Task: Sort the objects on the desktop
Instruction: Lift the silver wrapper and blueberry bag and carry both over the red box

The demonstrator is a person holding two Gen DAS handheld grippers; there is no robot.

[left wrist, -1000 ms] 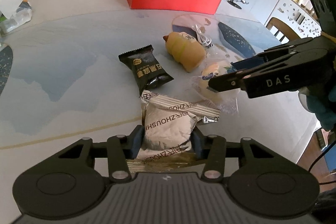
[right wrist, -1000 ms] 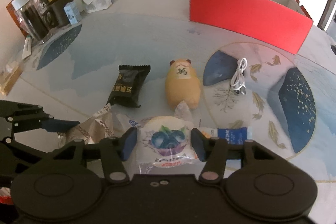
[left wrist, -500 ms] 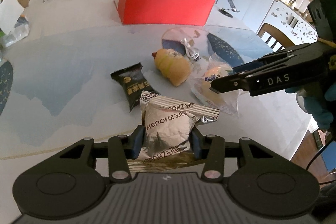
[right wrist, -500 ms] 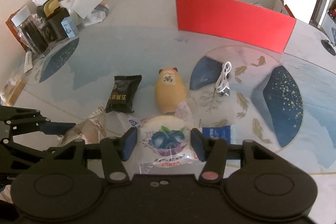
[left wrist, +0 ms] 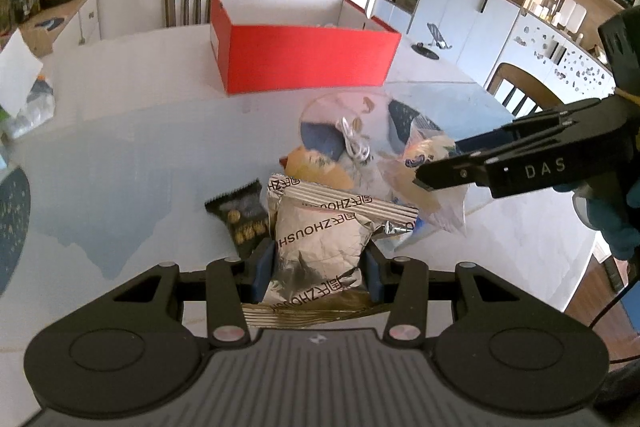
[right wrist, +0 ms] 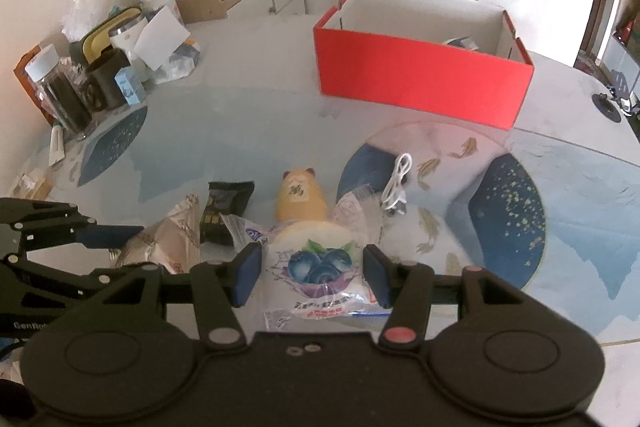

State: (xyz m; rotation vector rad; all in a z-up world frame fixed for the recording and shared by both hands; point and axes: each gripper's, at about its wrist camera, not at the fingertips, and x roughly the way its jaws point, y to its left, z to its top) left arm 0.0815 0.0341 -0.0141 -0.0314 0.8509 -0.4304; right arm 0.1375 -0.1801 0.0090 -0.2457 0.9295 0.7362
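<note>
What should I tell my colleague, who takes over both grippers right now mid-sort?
Left gripper: shut on the silver snack pack, lifted off the table.
Right gripper: shut on the blueberry bread bag, also lifted.
Red box: open at the far side, something already inside.
Left on the table: black snack packet, yellow hamster toy, white cable.
Next, probably: drop both packs in the box, then fetch the rest.

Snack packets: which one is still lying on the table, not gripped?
The black snack packet, flat beside the hamster toy. The silver packet and the blueberry bread packet are each clamped in a gripper.
</note>
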